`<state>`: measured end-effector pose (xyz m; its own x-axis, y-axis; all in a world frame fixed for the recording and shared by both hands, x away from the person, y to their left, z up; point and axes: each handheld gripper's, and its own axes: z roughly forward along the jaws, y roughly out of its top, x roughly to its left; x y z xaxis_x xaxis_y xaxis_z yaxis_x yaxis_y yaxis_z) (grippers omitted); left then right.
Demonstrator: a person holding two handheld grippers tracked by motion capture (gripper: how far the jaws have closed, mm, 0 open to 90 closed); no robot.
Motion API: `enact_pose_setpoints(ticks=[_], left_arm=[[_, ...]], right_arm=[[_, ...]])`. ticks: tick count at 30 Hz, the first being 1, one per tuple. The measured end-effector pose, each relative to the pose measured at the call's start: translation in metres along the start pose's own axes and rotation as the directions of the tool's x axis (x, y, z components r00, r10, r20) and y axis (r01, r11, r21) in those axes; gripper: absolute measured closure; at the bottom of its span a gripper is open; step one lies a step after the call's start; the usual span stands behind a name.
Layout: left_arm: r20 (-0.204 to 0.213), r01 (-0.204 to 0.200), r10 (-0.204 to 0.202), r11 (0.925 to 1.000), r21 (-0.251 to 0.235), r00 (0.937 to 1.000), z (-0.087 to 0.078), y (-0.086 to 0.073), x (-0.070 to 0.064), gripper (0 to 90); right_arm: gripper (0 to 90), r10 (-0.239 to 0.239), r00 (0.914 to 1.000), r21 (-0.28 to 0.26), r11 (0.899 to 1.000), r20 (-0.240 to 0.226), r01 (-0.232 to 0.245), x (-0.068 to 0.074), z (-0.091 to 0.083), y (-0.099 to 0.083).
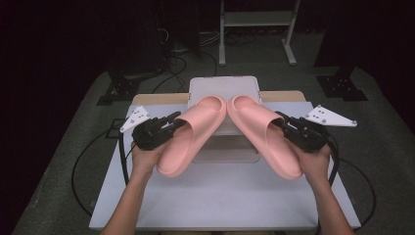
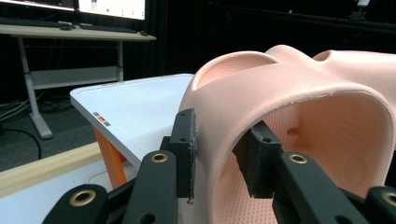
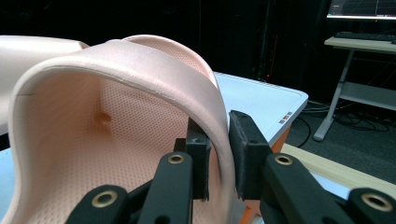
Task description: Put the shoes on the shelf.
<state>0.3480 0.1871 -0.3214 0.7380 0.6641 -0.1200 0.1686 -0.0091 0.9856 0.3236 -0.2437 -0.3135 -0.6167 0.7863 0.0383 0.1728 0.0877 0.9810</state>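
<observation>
Two pink foam slides are held up above the table, toes nearly touching. My left gripper (image 1: 172, 122) is shut on the outer edge of the left slide (image 1: 188, 137); in the left gripper view its strap (image 2: 289, 93) sits pinched between the pads, with my left gripper (image 2: 219, 149) around its wall. My right gripper (image 1: 283, 123) is shut on the outer edge of the right slide (image 1: 266, 134); the right gripper view shows the strap (image 3: 140, 60) clamped where my right gripper (image 3: 219, 154) closes on it.
A white box with a lid (image 1: 224, 88) stands at the back centre of the white table (image 1: 220, 196), under the slides' toes. A wooden strip (image 1: 279, 96) runs along the far edge. Metal desk legs (image 1: 254, 29) and cables lie on the floor beyond.
</observation>
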Motion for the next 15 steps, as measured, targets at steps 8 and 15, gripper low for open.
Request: enact_pose_setpoints(ticks=[8,15], left_arm=[[-0.010,-0.001,0.001,1.0000,0.006,0.9999,0.007,0.005,0.006,69.0],[-0.023,0.003,-0.003,0.9999,0.015,0.9997,0.017,0.009,0.013,68.9]], right_arm=[[77.9,0.003,1.0000,0.002,1.000,0.007,-0.003,-0.003,0.006,0.006],[78.0,0.006,0.9998,0.005,1.000,0.021,-0.007,-0.010,0.017,0.010]])
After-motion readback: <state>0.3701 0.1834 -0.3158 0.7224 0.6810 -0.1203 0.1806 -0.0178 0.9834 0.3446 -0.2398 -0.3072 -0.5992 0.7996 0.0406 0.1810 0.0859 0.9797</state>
